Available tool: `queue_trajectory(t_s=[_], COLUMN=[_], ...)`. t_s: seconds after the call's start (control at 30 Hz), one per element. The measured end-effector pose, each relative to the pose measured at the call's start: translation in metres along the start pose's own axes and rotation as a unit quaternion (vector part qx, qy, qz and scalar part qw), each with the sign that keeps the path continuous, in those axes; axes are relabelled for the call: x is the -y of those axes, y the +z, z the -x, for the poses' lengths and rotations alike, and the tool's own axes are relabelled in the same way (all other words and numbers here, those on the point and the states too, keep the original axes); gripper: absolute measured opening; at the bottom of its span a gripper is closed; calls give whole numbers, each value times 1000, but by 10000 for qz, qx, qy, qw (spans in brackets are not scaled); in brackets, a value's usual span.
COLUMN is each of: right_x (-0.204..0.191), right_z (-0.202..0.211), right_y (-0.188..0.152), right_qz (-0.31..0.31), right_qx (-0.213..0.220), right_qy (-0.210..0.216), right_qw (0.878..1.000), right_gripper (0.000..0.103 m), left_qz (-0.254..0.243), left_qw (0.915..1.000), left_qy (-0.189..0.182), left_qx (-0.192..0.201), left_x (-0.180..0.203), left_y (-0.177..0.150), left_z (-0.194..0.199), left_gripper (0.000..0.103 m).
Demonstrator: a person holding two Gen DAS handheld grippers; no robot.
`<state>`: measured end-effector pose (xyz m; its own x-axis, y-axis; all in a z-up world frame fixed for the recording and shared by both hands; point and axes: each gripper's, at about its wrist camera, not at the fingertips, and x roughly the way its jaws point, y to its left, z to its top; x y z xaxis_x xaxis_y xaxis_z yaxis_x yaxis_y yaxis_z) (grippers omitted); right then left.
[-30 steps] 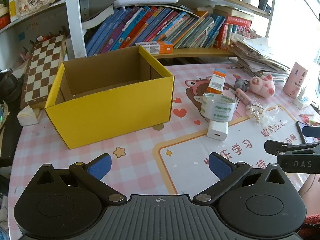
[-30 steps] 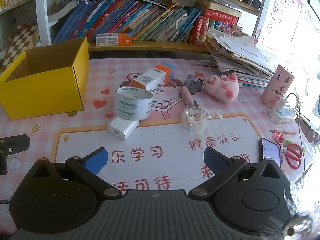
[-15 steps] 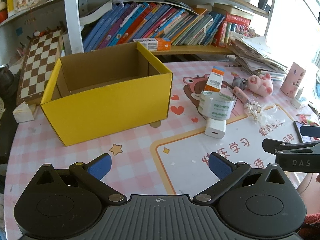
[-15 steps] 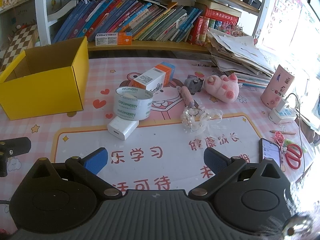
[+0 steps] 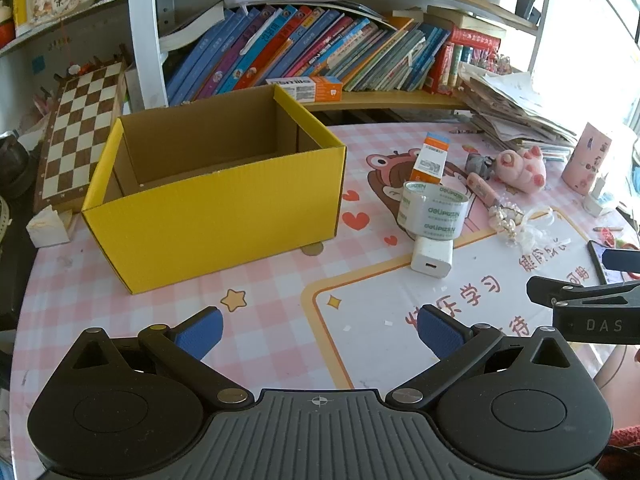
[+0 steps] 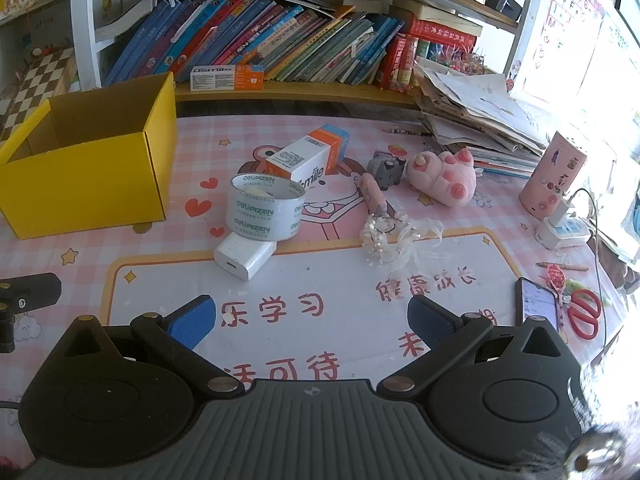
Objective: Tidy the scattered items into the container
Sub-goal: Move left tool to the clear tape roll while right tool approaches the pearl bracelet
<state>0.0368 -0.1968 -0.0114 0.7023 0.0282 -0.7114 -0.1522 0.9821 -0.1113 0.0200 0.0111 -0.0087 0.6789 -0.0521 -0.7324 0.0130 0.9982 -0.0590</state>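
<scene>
An open yellow cardboard box (image 5: 216, 216) (image 6: 80, 188) stands empty on the left of the table. To its right lie a roll of clear tape (image 5: 434, 210) (image 6: 264, 206), a white charger (image 5: 433, 257) (image 6: 245, 255), a toothpaste carton (image 5: 432, 158) (image 6: 310, 156), a pink plush pig (image 5: 520, 170) (image 6: 442, 176), a small grey toy (image 6: 386, 168), a pink tube (image 6: 374, 194) and a beaded hair piece (image 6: 390, 238). My left gripper (image 5: 318, 334) is open and empty, in front of the box. My right gripper (image 6: 312, 318) is open and empty, short of the charger.
A bookshelf (image 6: 280, 40) runs along the back. A chessboard (image 5: 82, 136) leans at the far left. A paper stack (image 6: 480, 120), a pink cup (image 6: 554, 174), a power strip (image 6: 562, 232), a phone (image 6: 538, 304) and red scissors (image 6: 584, 316) sit at the right.
The left gripper has pulled back and up a little, so the box and items sit slightly lower in its view. The right gripper has hardly moved.
</scene>
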Motion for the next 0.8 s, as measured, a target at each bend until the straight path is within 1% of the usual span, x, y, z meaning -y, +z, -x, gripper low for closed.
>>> queue_trajectory(t_s=[0.17, 0.37, 0.47, 0.63, 0.7, 0.8], right_x=[-1, 0, 0, 5, 7, 11], right_z=[1, 1, 0, -3, -5, -9], right_y=[0, 0, 1, 1, 2, 3], right_qz=[-4, 40, 82, 76, 63, 57], right_qx=[-7, -14, -19, -54, -67, -81], right_qy=[-9, -27, -31, -24, -6, 34], right_qw=[10000, 10000, 10000, 10000, 10000, 9999], right_gripper=[103, 103, 103, 103, 103, 103], left_qz=[-39, 31, 31, -97, -123, -198], left_qw=[10000, 9997, 9997, 9999, 9998, 9991], left_qy=[-50, -213, -223, -80, -116, -354], left_qx=[-23, 110, 113, 103, 126, 148], left_x=[1, 0, 2, 10, 12, 17], left_y=[0, 1, 3, 6, 6, 7], left_z=[-1, 1, -1, -4, -4, -6], left_gripper=[103, 103, 103, 103, 103, 103])
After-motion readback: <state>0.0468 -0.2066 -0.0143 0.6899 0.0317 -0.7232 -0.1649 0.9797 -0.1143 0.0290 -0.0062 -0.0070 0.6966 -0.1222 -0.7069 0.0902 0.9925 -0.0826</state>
